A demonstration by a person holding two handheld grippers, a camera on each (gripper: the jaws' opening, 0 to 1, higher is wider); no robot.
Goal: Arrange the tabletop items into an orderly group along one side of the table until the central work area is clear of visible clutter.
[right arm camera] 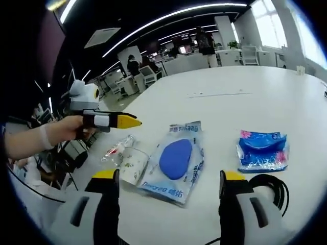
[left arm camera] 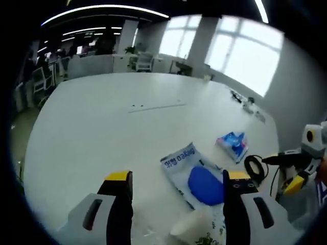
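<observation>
both grippers (left arm camera: 178,182) (right arm camera: 169,182) wide apart, empty; right gripper view adds paper cup (right arm camera: 134,164) beside blue pouch (right arm camera: 176,159).

Both views look low across the table (left arm camera: 102,117), sharing the blue-pad packet (right arm camera: 176,161)

The left gripper (left arm camera: 178,186) has 2 black jaws with yellow tips, each on a grey housing with a dark oval slot; the right gripper (right arm camera: 168,186) is built the same, black jaws, yellow tips, grey bases; seen from the side, its body carries white and black bands and a pointed yellow tip; the hand (right arm camera: 64,130) wears a white wristband.
</observation>
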